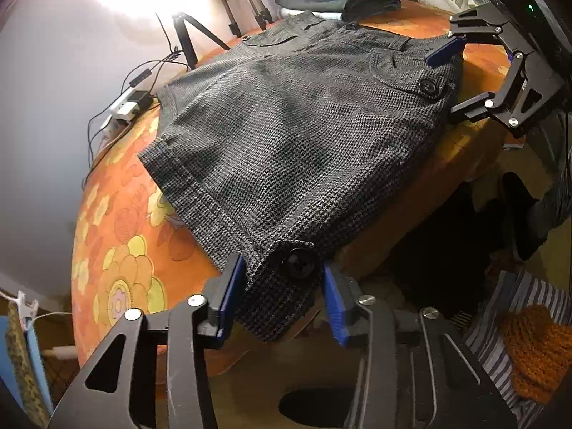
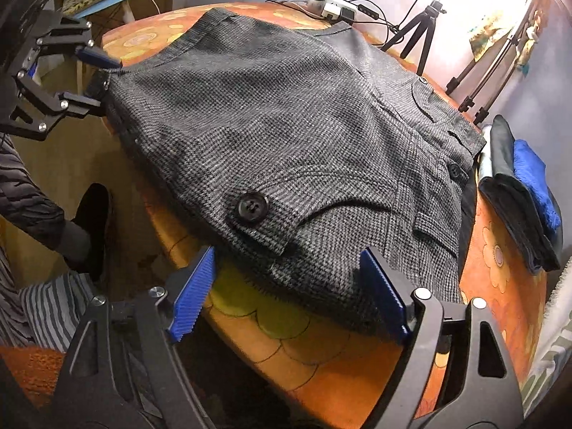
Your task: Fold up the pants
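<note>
Shorts (image 1: 304, 136) of grey houndstooth tweed, spread flat on orange flowered tablecloth (image 1: 118, 257), one cuff corner hanging off the near edge. Left gripper (image 1: 282, 296) half-narrowed astride that buttoned cuff corner, blue pads (image 1: 230, 293) just beside the cloth; cannot tell whether pressing. Right gripper (image 2: 291, 295) wide, straddling the waist corner near the pocket button (image 2: 252, 207), pads clear of the fabric. Folded dark and blue clothes (image 2: 529, 193) stacked beyond the waistband. Power strip (image 2: 336, 9) and tripod (image 2: 425, 32) at the far edge.
</note>
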The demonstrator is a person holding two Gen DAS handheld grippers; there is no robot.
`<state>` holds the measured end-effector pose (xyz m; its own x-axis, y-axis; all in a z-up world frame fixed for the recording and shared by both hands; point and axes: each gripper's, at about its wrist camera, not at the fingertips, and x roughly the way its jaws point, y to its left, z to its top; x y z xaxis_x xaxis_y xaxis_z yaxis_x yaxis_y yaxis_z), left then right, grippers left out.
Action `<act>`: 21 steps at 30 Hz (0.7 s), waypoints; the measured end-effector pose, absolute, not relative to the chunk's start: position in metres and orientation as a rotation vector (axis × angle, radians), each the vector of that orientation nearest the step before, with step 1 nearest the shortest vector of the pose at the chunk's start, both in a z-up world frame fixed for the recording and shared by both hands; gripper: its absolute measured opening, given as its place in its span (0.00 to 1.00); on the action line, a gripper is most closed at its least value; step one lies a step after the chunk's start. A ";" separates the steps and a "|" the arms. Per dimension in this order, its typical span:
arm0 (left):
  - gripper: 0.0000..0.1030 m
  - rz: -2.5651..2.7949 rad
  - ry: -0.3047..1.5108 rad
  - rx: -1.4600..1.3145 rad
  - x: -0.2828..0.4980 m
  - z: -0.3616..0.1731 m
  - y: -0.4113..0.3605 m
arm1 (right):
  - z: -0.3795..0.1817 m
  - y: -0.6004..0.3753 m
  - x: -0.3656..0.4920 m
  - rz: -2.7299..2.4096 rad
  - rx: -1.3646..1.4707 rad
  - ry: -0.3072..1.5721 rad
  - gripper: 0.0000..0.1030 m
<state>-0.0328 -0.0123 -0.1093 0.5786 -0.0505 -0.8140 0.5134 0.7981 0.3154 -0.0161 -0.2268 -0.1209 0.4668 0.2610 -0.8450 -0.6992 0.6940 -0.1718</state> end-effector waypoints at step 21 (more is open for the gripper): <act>0.27 -0.304 0.679 0.395 -0.008 -0.030 -0.004 | -0.073 -0.223 -0.005 0.565 -0.496 0.774 0.19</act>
